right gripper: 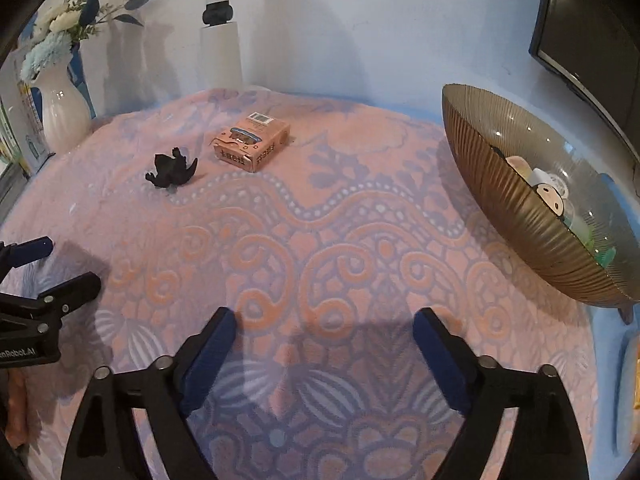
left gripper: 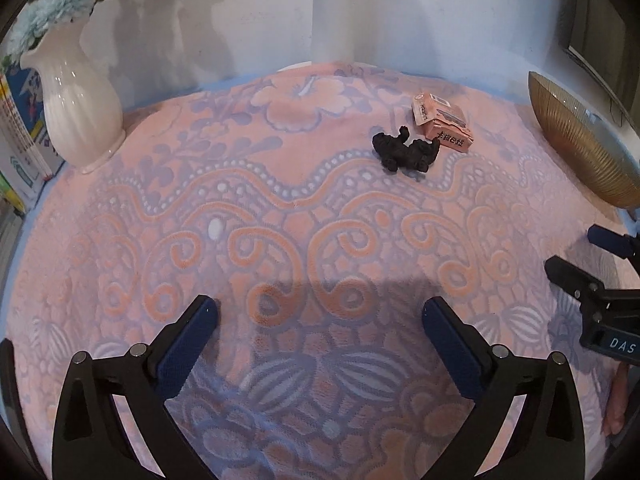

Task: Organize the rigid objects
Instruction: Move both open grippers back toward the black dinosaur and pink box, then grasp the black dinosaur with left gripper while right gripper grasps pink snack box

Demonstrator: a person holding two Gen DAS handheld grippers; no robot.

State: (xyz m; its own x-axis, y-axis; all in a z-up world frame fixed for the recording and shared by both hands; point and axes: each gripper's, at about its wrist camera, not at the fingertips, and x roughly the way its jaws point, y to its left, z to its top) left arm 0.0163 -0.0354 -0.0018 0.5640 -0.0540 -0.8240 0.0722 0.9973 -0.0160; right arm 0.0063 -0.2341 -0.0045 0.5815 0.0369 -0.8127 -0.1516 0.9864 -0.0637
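Observation:
A small black animal figurine (left gripper: 405, 151) (right gripper: 172, 172) lies on the patterned pink cloth (left gripper: 280, 240) beside a pink cardboard box (left gripper: 442, 122) (right gripper: 252, 142). A ribbed golden bowl (right gripper: 532, 216) (left gripper: 580, 148) at the right holds several small items. My left gripper (left gripper: 320, 320) is open over bare cloth, well short of the figurine. My right gripper (right gripper: 324, 328) is open too, nothing between its fingers, with the bowl off to its right. Each gripper shows at the edge of the other's view, the right gripper (left gripper: 576, 252) and the left gripper (right gripper: 68, 264).
A white vase (left gripper: 76, 96) (right gripper: 60, 108) with blue and white flowers stands at the back left beside books (left gripper: 20, 140). A white post with a black camera mount (left gripper: 334, 12) (right gripper: 220, 36) rises at the back wall. A dark screen (right gripper: 592, 40) hangs at the upper right.

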